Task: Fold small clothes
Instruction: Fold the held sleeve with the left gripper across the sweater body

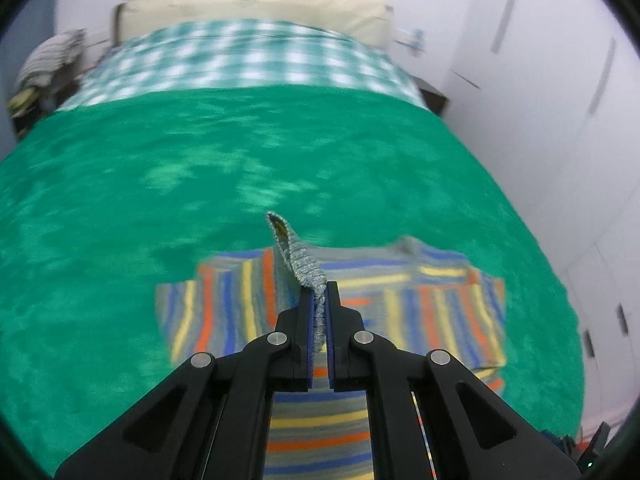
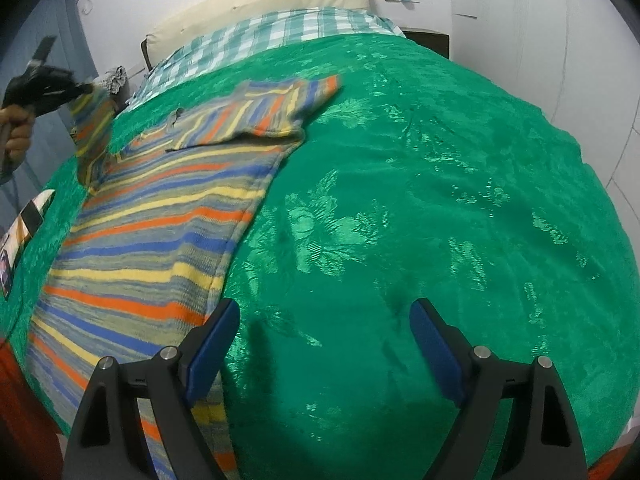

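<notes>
A small striped knit sweater [image 2: 160, 208] in blue, orange, yellow and grey lies spread on the green bedspread [image 2: 440, 200]. My left gripper [image 1: 319, 292] is shut on the cuff of one sleeve [image 1: 296, 256] and holds it lifted above the sweater's body [image 1: 420, 300]. In the right wrist view the left gripper [image 2: 86, 89] shows at the far left with the raised sleeve [image 2: 90, 120] hanging from it. My right gripper [image 2: 324, 344] is open and empty, low over the bedspread beside the sweater's right edge.
A checked green-and-white sheet [image 1: 248, 60] and a cream pillow [image 1: 256, 4] lie at the head of the bed. White wardrobe doors [image 1: 560, 80] stand to the right. Clothes are piled on a stand [image 1: 48, 64] at the left. A card [image 2: 24, 224] lies by the bed's left edge.
</notes>
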A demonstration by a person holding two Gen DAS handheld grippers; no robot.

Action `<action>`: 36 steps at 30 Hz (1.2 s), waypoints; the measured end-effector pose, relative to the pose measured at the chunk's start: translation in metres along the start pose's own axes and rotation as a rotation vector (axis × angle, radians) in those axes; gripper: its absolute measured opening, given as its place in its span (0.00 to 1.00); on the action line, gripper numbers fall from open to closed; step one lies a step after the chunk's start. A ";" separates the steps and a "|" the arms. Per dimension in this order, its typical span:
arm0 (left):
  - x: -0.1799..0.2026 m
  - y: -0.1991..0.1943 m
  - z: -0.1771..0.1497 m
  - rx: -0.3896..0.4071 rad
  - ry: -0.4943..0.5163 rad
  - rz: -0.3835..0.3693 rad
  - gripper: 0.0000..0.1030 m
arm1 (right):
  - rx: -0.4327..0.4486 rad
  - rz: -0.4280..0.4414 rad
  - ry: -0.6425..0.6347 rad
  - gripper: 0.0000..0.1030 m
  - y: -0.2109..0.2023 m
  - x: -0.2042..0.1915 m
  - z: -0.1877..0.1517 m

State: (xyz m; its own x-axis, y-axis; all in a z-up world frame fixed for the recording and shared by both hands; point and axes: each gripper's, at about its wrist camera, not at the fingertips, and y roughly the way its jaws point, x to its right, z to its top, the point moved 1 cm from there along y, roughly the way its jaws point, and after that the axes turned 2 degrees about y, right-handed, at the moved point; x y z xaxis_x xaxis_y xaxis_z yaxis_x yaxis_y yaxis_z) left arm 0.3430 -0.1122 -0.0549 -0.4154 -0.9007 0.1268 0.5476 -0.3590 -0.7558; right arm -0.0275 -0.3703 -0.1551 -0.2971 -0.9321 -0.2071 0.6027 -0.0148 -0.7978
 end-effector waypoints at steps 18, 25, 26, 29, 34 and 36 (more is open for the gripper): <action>-0.047 -0.003 -0.136 -0.117 -0.022 0.172 0.84 | -0.003 0.028 0.068 0.84 0.002 0.009 0.002; -0.081 0.048 -0.115 -0.148 -0.035 0.237 0.76 | -0.005 0.005 0.038 0.84 0.002 0.004 0.000; -0.079 0.051 -0.114 -0.133 -0.031 0.244 0.68 | -0.006 0.003 0.036 0.84 0.002 0.004 -0.001; -0.093 0.058 -0.117 -0.105 -0.069 0.327 0.20 | -0.008 -0.009 0.024 0.84 0.003 0.003 -0.001; -0.101 0.051 -0.132 -0.086 -0.111 0.339 0.20 | -0.008 -0.007 0.020 0.84 0.004 0.004 0.000; -0.101 0.049 -0.130 -0.097 -0.116 0.339 0.34 | -0.009 -0.004 0.022 0.84 0.005 0.005 0.001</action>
State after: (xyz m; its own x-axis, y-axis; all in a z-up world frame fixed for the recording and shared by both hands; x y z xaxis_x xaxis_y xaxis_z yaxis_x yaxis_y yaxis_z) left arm 0.3177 -0.0070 -0.1886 -0.1343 -0.9882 -0.0739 0.5664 -0.0153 -0.8240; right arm -0.0250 -0.3754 -0.1598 -0.3155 -0.9239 -0.2164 0.5949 -0.0149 -0.8037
